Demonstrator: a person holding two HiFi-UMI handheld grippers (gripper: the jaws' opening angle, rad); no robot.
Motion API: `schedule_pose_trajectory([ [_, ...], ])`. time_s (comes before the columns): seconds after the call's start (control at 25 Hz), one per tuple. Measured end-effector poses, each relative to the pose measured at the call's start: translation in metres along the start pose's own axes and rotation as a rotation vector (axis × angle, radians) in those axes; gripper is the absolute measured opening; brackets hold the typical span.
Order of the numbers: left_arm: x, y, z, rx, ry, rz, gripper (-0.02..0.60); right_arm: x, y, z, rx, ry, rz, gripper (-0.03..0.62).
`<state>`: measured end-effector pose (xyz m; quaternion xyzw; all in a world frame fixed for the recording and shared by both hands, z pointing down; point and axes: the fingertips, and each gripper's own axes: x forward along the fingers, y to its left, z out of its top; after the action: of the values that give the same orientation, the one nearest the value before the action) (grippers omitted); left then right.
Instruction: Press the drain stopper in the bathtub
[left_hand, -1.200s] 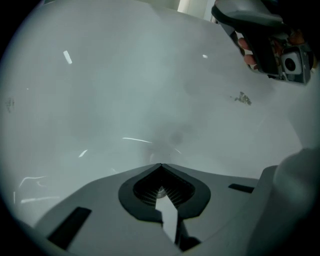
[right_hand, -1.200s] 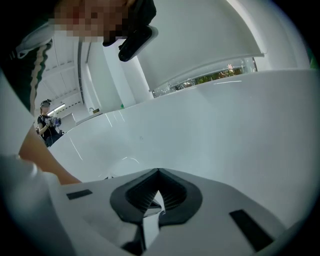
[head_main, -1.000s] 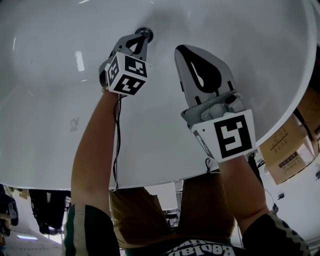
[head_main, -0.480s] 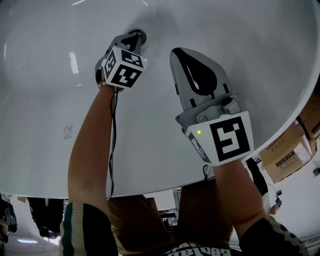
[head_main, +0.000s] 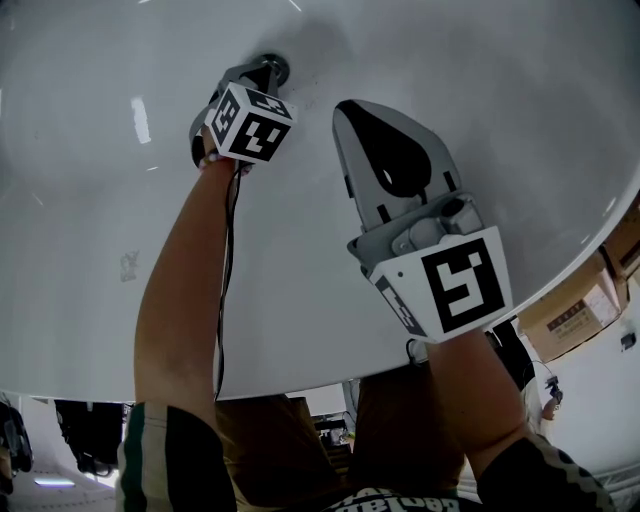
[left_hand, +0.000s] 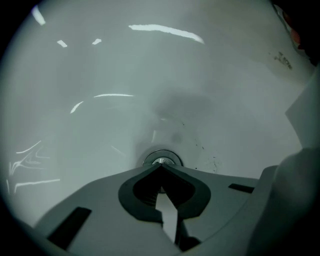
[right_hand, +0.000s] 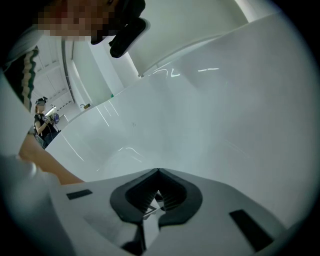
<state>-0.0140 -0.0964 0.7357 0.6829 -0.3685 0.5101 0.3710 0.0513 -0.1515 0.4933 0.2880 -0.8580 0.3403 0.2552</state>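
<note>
In the head view, the left gripper (head_main: 262, 78) reaches into the bathtub (head_main: 480, 70), its tip at the drain stopper (head_main: 281, 67). The right gripper (head_main: 346, 108) hangs beside it, short of the drain. In the left gripper view the jaws are closed and empty, with the stopper just ahead of the tips. Pushing straight onto its centre should avoid skidding off. In the right gripper view the jaws are closed on nothing and face bare tub wall, so that gripper is best held clear.

A cardboard box (head_main: 580, 318) and a distant person (right_hand: 44, 122) are visible.
</note>
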Motion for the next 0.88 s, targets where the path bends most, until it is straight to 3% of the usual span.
schedule_pose_trajectory([
  [0.32,0.0044,0.0002,-0.0004,0.005,0.049,0.013,0.005,0.0031,0.0001,-0.0063,-0.001,0.024,0.003,0.014],
  [0.52,0.0035,-0.0001,0.0026,0.001,0.038,0.006,0.005,0.0029,-0.0016,-0.0057,0.020,0.020,0.004,0.014],
  [0.72,0.0056,0.0003,0.0019,0.059,0.115,0.070,0.008,0.0042,-0.0002,-0.0063,0.032,0.026,0.015,0.014],
  [0.88,0.0082,-0.0019,0.0031,0.072,0.115,0.104,0.006,0.0045,0.0008,-0.0083,0.037,0.033,0.027,0.014],
])
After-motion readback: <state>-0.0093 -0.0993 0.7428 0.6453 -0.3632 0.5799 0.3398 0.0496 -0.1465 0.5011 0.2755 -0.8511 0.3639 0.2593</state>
